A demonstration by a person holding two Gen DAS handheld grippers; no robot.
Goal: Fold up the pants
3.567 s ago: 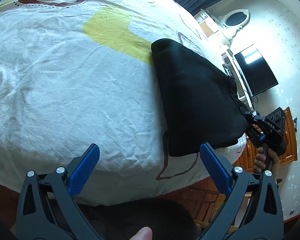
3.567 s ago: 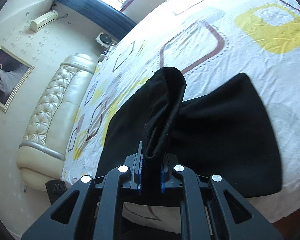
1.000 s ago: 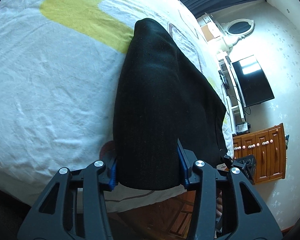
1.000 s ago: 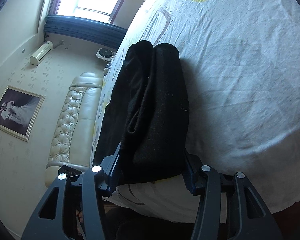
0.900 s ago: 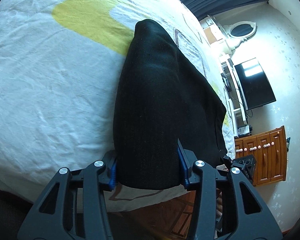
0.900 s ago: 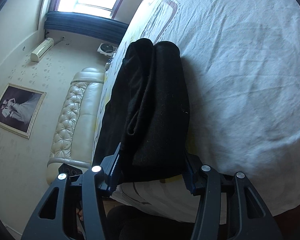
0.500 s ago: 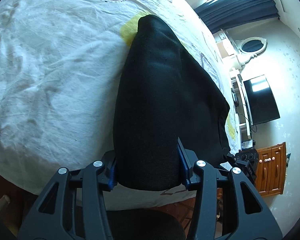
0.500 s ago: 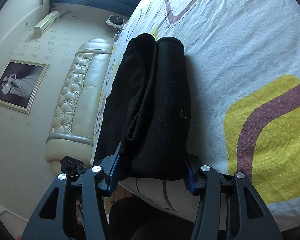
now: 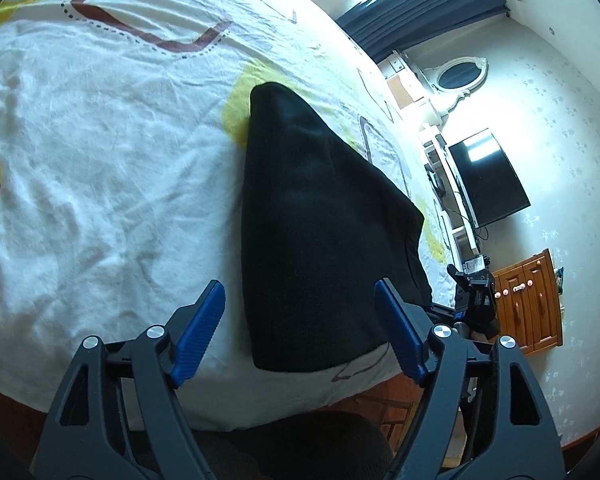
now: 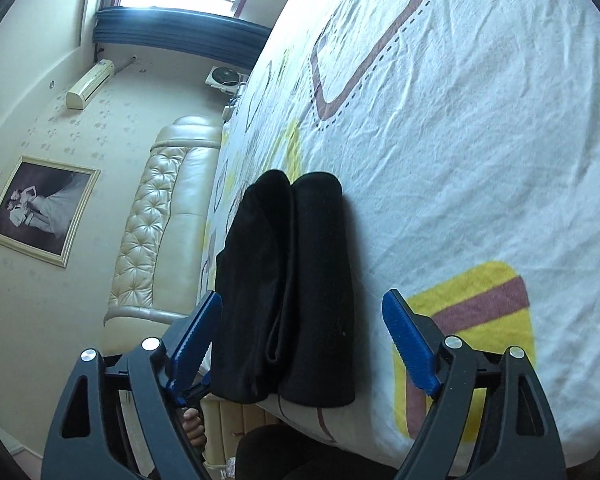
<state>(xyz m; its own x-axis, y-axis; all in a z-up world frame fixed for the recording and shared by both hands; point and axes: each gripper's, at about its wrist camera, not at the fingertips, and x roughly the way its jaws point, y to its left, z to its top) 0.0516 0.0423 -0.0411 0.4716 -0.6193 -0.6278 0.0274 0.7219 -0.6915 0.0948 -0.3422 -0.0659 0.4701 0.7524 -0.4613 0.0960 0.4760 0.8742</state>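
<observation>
The black pants (image 9: 320,232) lie folded in a thick stack on the white patterned bedsheet (image 9: 100,160), near the bed's front edge. My left gripper (image 9: 300,336) is open, its blue pads either side of the stack's near end without touching it. In the right wrist view the folded pants (image 10: 288,288) show stacked layers at the side. My right gripper (image 10: 302,340) is open too, its pads apart from the cloth on both sides. The right gripper also shows in the left wrist view (image 9: 474,300) at the stack's far corner.
The bedsheet (image 10: 460,140) stretches wide beyond the pants. A padded headboard (image 10: 160,220) and framed picture (image 10: 40,208) are on one side; a television (image 9: 488,176) and wooden cabinet (image 9: 532,300) on the other. The bed edge runs just below both grippers.
Both grippers were shut on the folded pants half a second ago; both have now opened and let go. The pants rest on the bed.
</observation>
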